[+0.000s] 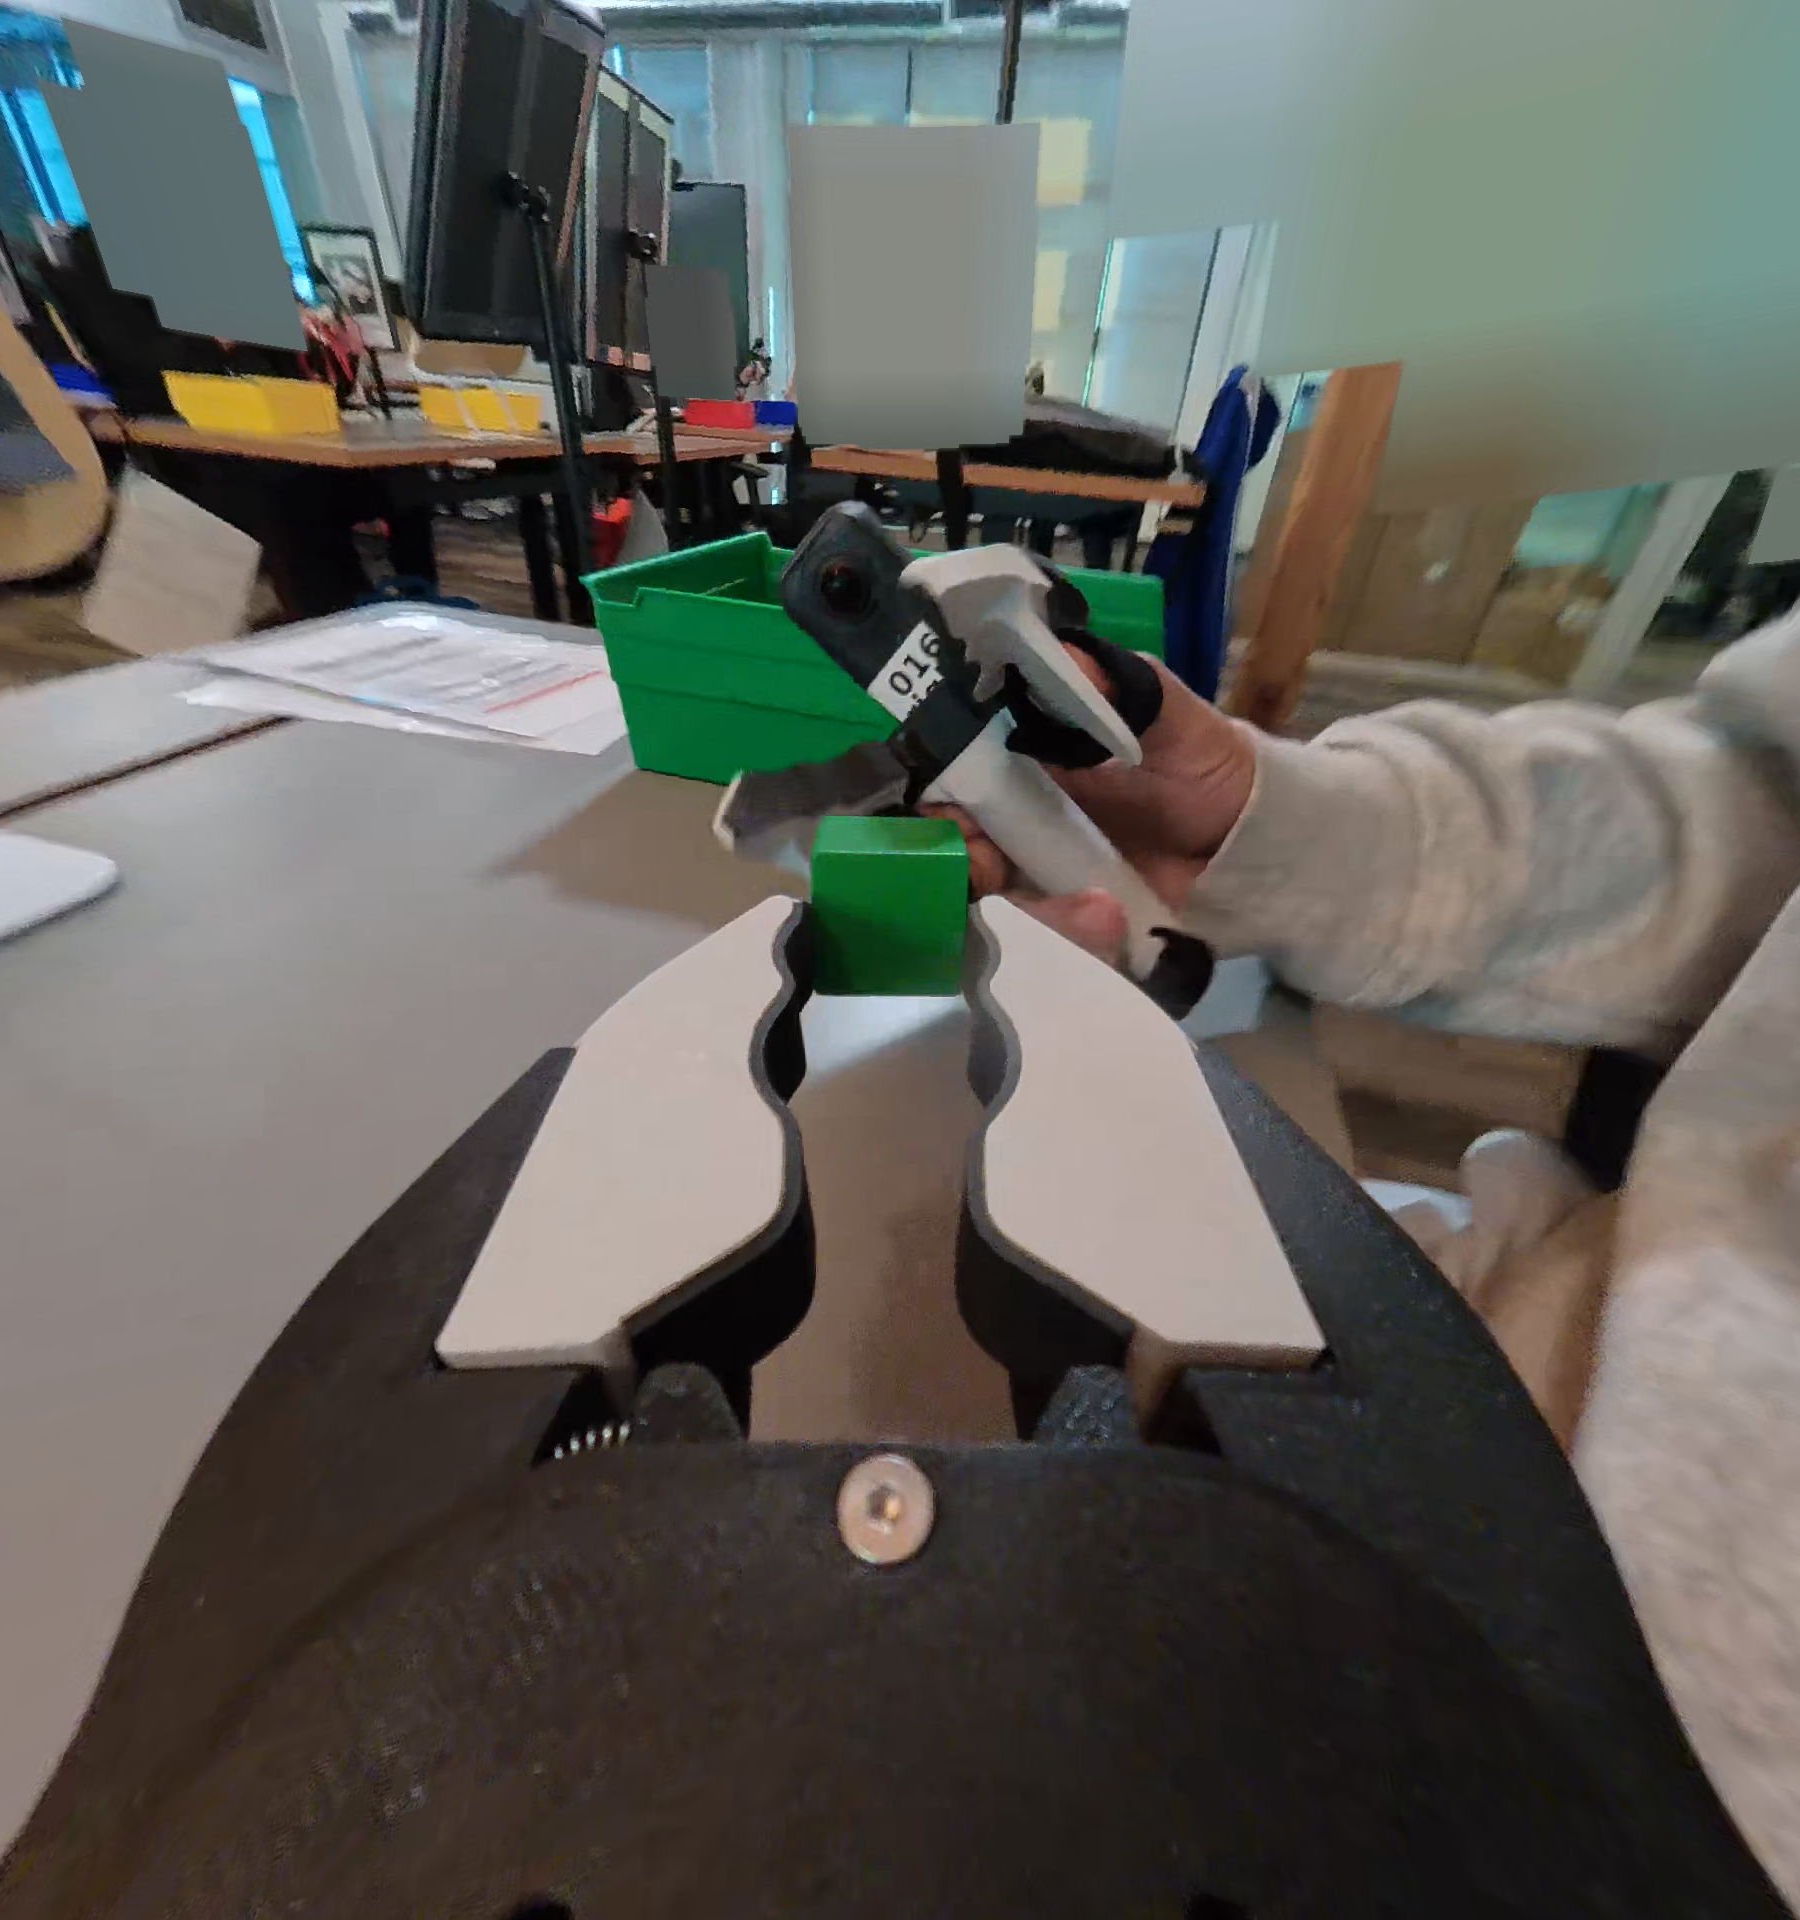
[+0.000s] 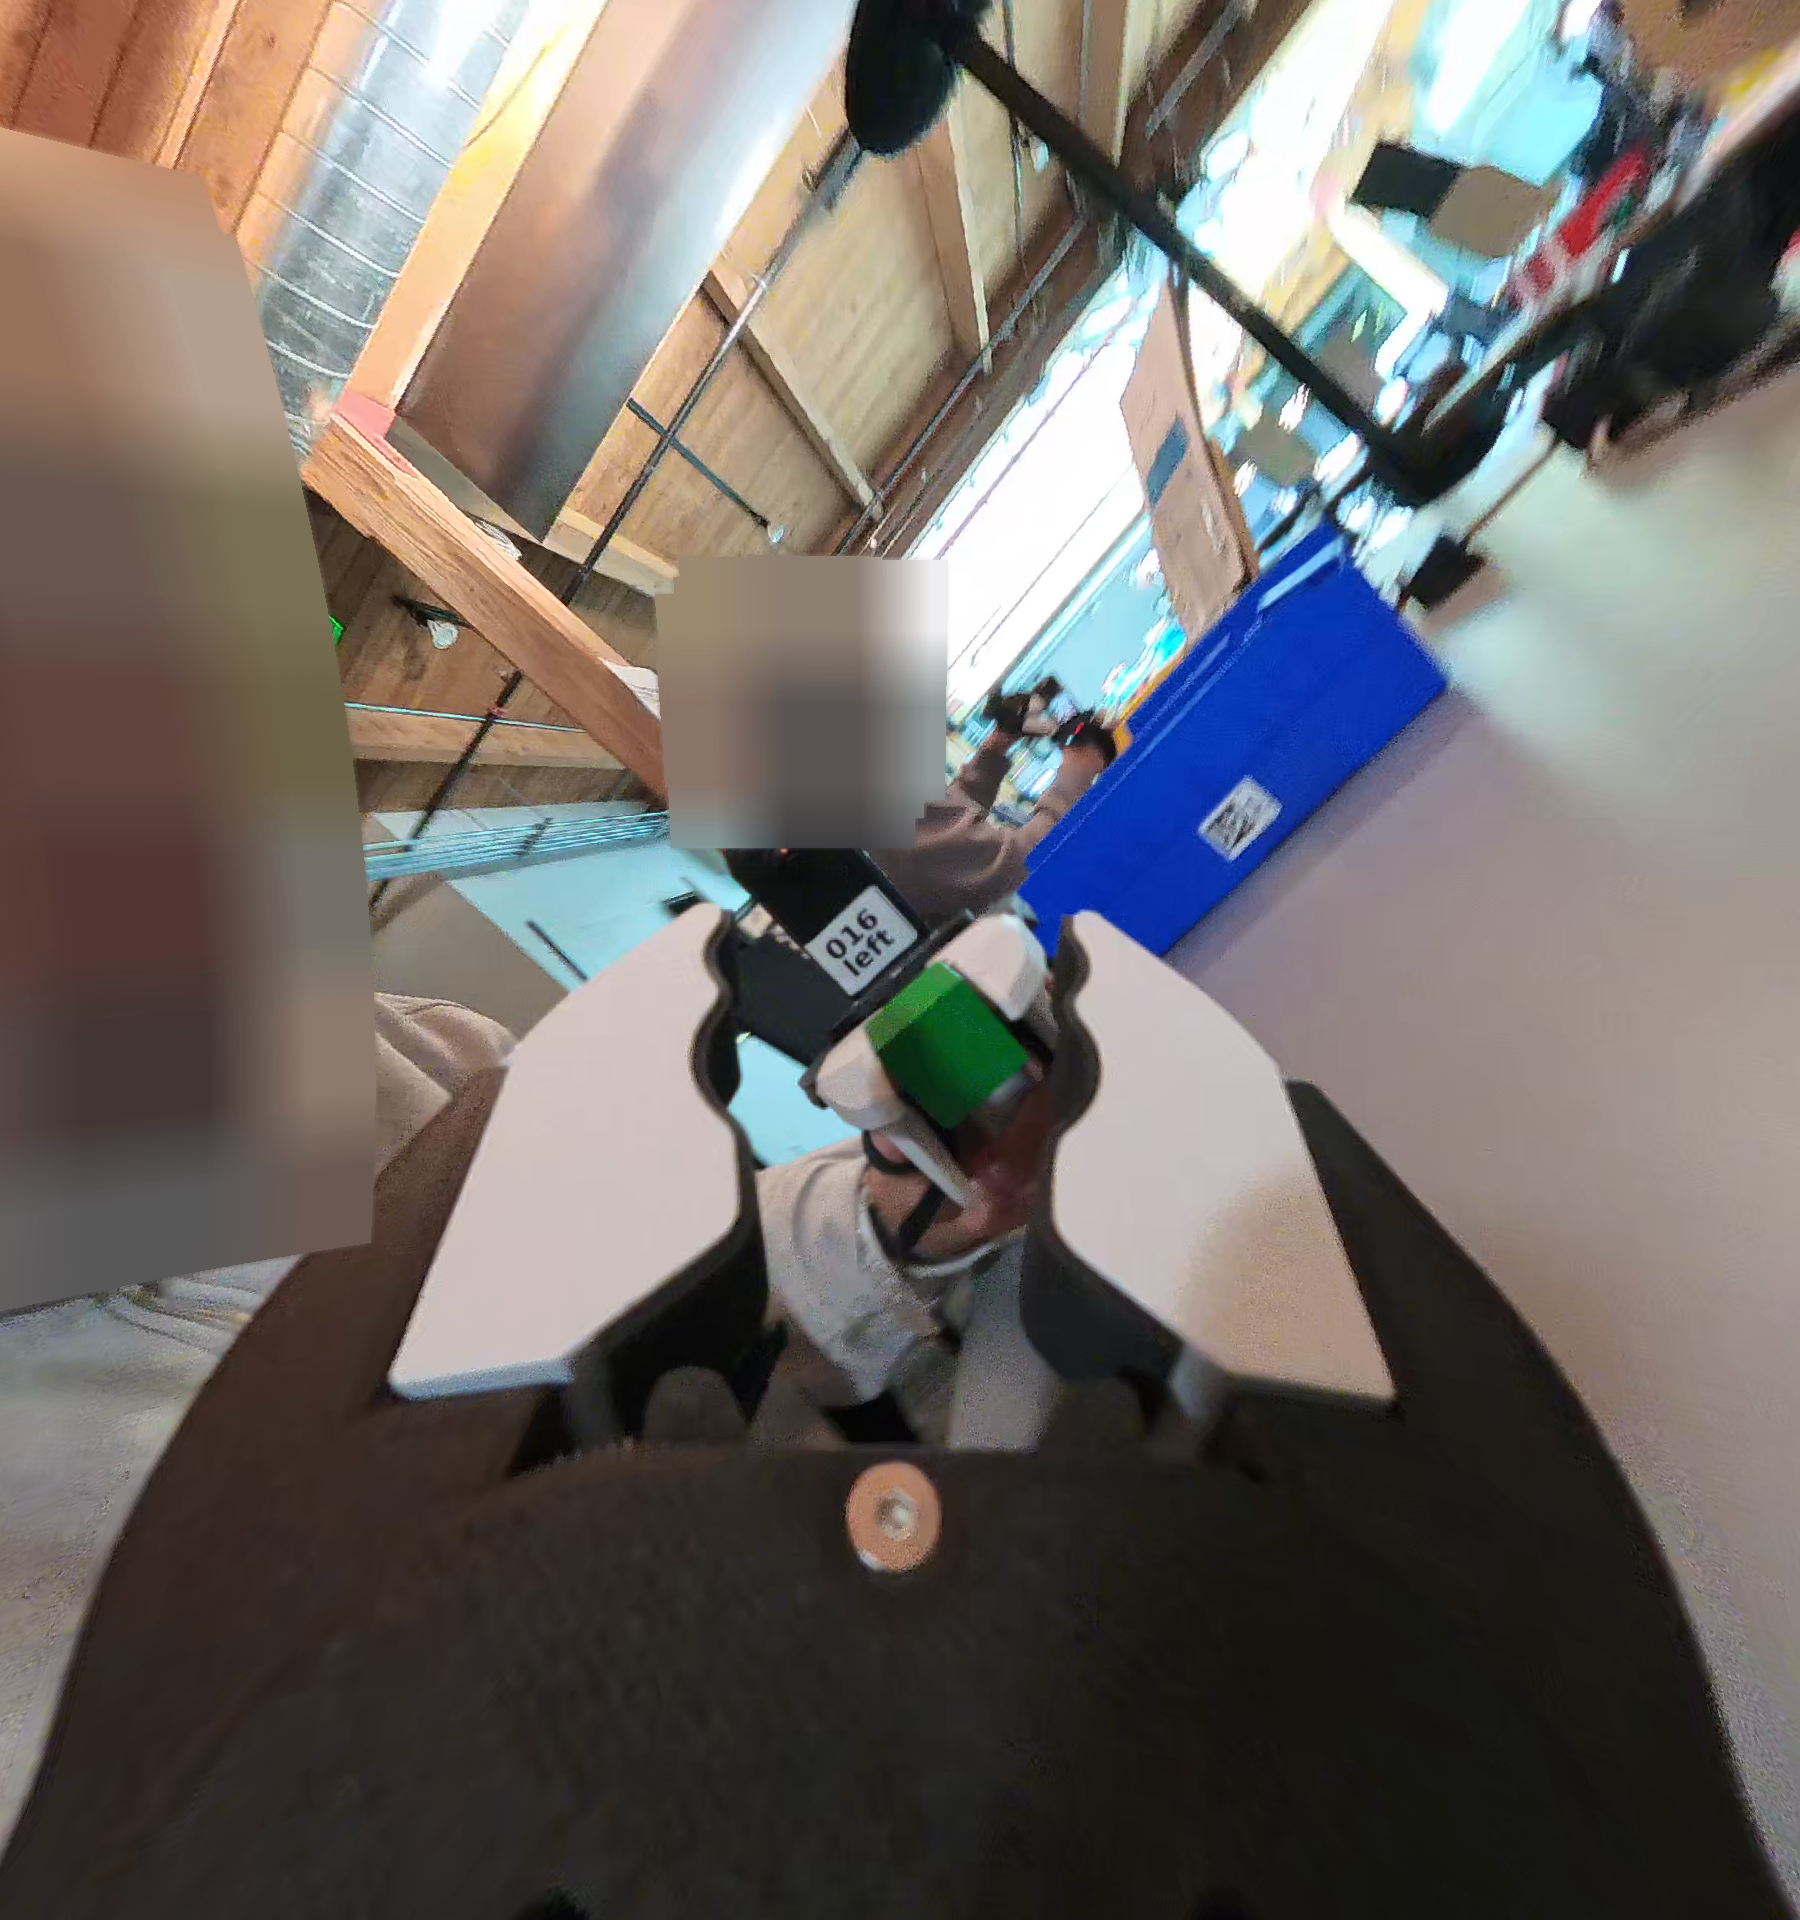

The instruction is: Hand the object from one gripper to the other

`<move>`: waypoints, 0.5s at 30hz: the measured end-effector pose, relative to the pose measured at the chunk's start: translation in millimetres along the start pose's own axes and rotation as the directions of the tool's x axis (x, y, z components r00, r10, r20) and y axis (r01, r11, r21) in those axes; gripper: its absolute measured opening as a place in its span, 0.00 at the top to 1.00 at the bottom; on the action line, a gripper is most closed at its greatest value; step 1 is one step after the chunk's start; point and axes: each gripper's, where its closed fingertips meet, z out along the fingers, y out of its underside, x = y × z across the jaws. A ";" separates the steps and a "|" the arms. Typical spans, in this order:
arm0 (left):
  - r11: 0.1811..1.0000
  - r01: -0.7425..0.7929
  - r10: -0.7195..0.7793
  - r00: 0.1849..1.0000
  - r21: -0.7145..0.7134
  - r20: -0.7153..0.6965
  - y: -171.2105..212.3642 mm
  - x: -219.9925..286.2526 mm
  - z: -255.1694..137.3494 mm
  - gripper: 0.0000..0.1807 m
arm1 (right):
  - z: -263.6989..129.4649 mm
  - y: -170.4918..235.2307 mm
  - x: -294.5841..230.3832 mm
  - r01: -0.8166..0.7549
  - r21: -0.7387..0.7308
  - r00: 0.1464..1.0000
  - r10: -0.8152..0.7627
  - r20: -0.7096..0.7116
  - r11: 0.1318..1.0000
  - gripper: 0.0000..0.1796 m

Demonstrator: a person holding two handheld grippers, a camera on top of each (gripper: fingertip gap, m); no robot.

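A green cube is clamped between the tips of my left gripper, held above the grey table. My right gripper is open, tilted upward and facing the left one. In the right wrist view the cube sits just ahead, between the open fingers and nearer the right one, not touching them. In the left wrist view a hand holds the right gripper behind the cube, and one of its fingers shows just past the cube's top left corner; the other is hidden.
A green bin stands on the table behind the grippers, with papers to its left and a white flat item at the left edge. A blue bin shows in the right wrist view. A grey sleeve fills the right side.
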 end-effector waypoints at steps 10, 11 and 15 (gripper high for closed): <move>0.888 0.444 -0.423 0.890 0.116 -0.170 -12.6 -13.3 -11.7 0.85 | 6.6 5.0 -8.9 0.519 -0.086 0.845 -0.525 -0.099 0.851 0.78; 0.885 0.453 -0.430 0.884 0.108 -0.186 -12.4 -11.1 -10.9 0.85 | 7.4 7.7 -7.8 0.523 -0.103 0.841 -0.532 -0.098 0.846 0.78; 0.888 0.453 -0.427 0.875 0.076 -0.229 -10.9 -1.7 -7.3 0.85 | 11.7 19.9 -4.3 0.518 -0.167 0.841 -0.535 -0.079 0.839 0.77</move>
